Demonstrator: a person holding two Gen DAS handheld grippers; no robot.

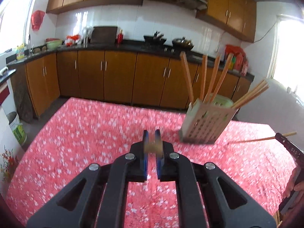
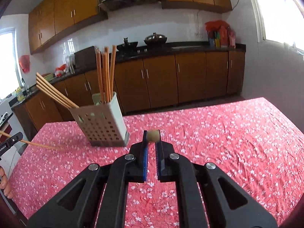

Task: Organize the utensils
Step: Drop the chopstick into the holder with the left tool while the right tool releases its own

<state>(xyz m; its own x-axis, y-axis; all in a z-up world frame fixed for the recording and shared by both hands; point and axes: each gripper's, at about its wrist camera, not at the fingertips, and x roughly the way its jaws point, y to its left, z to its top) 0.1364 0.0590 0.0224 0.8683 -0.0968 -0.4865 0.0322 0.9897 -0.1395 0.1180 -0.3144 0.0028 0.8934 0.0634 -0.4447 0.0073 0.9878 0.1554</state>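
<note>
A white perforated utensil holder [image 1: 205, 127] [image 2: 102, 127] stands on the red floral tablecloth [image 1: 85, 133] [image 2: 218, 133], with several wooden chopsticks [image 1: 212, 77] [image 2: 106, 72] sticking up and leaning out of it. My left gripper [image 1: 152, 133] is shut on a chopstick [image 1: 153, 146], seen end-on and blurred between the blue pads. My right gripper [image 2: 153, 133] is shut on another chopstick [image 2: 152, 135], whose round end shows at the fingertips. Each view catches the other gripper at its edge, to the side of the holder, with its chopstick [image 1: 252, 139] [image 2: 41, 146] pointing towards the holder's base.
Brown kitchen cabinets [image 1: 117, 76] and a dark counter with woks [image 2: 155, 39] run behind the table's far edge. A bucket [image 1: 18, 129] stands on the floor at the left. A person's hand [image 1: 296, 188] shows at the right border.
</note>
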